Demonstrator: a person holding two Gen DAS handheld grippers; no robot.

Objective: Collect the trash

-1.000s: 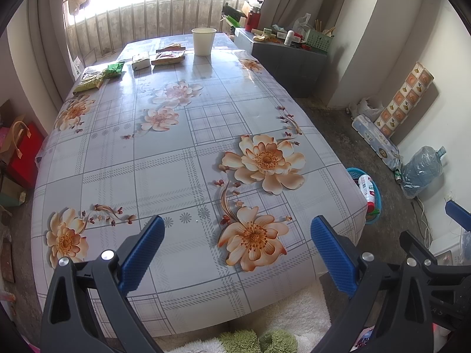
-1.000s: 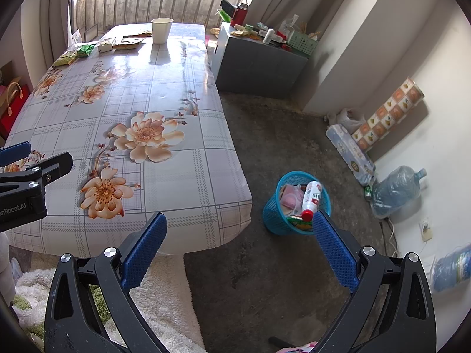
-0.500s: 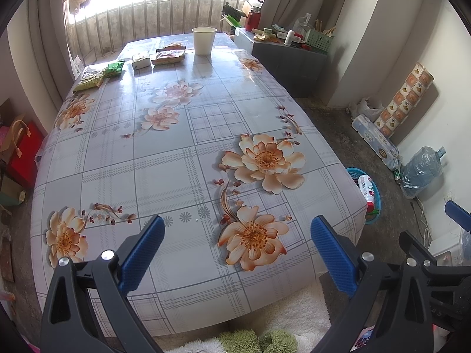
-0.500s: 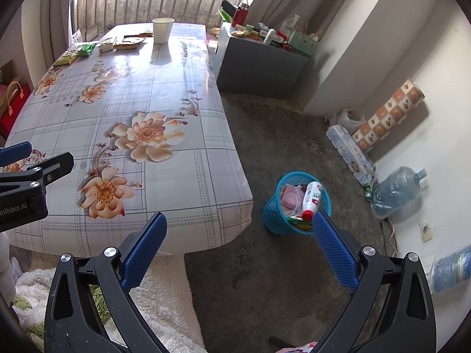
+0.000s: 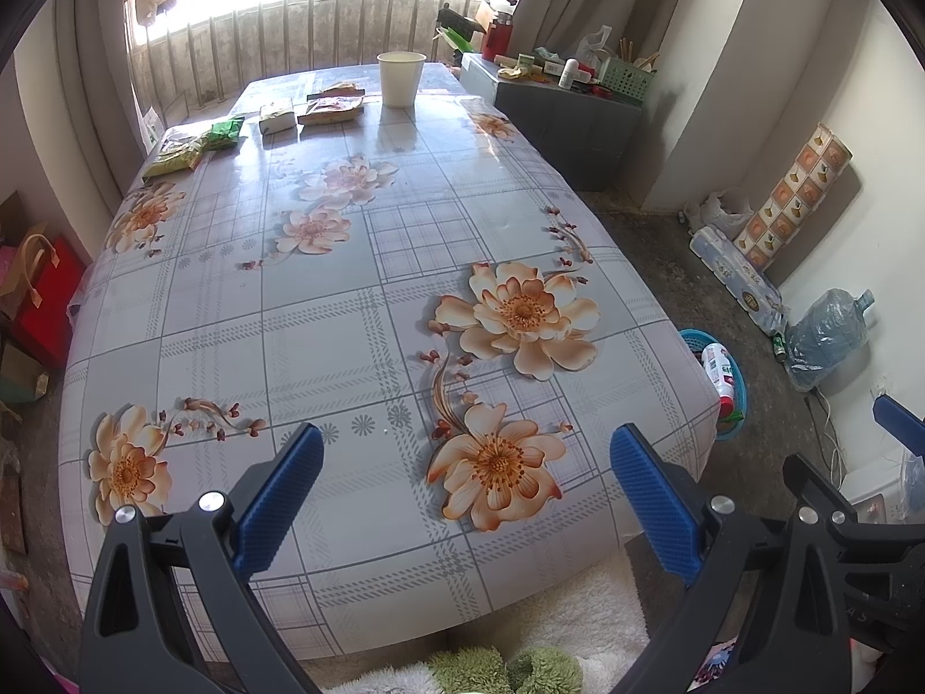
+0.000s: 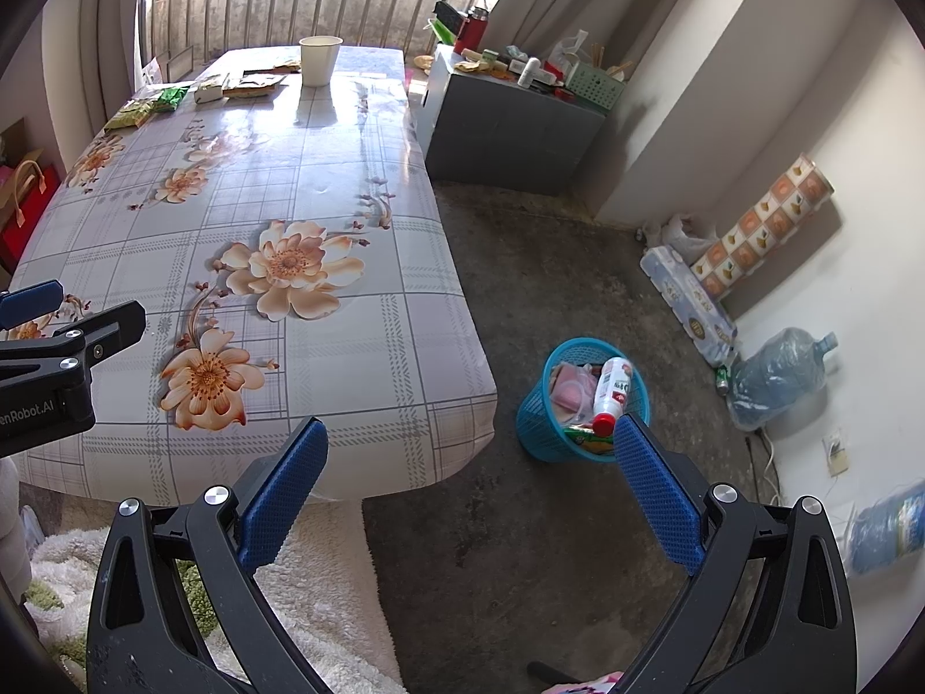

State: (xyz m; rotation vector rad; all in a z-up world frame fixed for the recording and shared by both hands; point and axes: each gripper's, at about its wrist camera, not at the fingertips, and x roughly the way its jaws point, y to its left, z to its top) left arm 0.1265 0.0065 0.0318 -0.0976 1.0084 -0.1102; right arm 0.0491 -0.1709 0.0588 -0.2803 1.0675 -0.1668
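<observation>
Left wrist view: left gripper (image 5: 465, 483) spread wide, empty, held over the near table (image 5: 324, 312) edge, likely readying a reach. Wrappers (image 5: 196, 141) and a paper cup (image 5: 400, 78) far away at the window end; long bare cloth between.

Right wrist view: right gripper (image 6: 471, 477) also wide apart, empty, above bare floor. Blue basket (image 6: 535, 413) near right, already holding a bottle (image 6: 611, 390). Table corner between basket and far trash.
</observation>
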